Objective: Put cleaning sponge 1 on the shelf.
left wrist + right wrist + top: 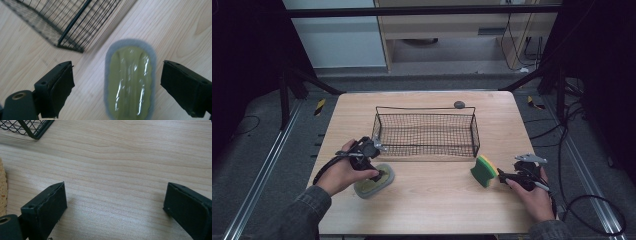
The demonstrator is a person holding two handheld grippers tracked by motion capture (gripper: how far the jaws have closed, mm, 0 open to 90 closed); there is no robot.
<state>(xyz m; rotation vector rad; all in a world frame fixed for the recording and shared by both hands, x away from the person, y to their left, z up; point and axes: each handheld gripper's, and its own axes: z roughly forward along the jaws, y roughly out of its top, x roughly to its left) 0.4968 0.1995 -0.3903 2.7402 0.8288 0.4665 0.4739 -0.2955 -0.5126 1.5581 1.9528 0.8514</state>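
Left tool (117,82): jaws spread wide, straddling the grey-rimmed sponge (130,80) but not touching it; nothing gripped.
Grey-rimmed sponge: flat on the desk (432,200), near left, just in front of the basket's near-left corner.
Right tool (115,205): jaws released, bare desk between them; holds nothing.
Yellow-green sponge (484,170): on edge at near right, just left of the right tool, outside the basket.
Wire basket (427,149): centre, farther back; nothing inside.
Progress: judged at the start; both sponges not yet lifted or placed.

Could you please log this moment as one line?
left gripper: open over grey-rimmed scrubber | right gripper: open, beside sponge | basket: empty
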